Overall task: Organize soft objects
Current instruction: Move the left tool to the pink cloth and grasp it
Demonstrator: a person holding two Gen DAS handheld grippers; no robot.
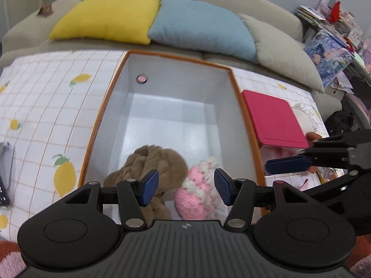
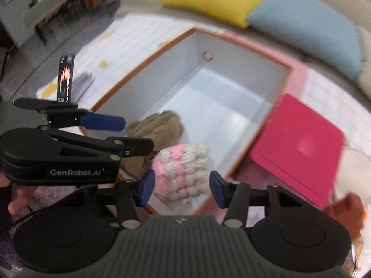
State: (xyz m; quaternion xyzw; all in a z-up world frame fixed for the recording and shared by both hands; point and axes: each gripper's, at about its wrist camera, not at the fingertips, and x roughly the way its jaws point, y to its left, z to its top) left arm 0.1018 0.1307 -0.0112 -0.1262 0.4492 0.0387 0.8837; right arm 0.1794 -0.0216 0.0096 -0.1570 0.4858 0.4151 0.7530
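An orange-rimmed box with a white inside (image 1: pixel 236 88) (image 2: pixel 266 81) stands on the lemon-print cloth. Inside at its near end lie a brown plush toy (image 1: pixel 150 162) (image 2: pixel 160 125) and a pink-and-white knitted ball (image 1: pixel 199 192) (image 2: pixel 183 169), side by side. My left gripper (image 1: pixel 186 188) is open and empty, just above the two soft things. My right gripper (image 2: pixel 179 186) is open and empty, hovering over the knitted ball at the box's near edge. Each gripper shows in the other's view: the right one (image 1: pixel 287 164) at the right, the left one (image 2: pixel 104 121) at the left.
A magenta flat case (image 1: pixel 273 118) (image 2: pixel 299 146) lies to the right of the box. A brown plush (image 2: pixel 345 210) and clear wrapping sit further right. A phone on a stand (image 2: pixel 66 78) stands left of the box. Yellow (image 1: pixel 106 16), blue and grey cushions line the sofa behind.
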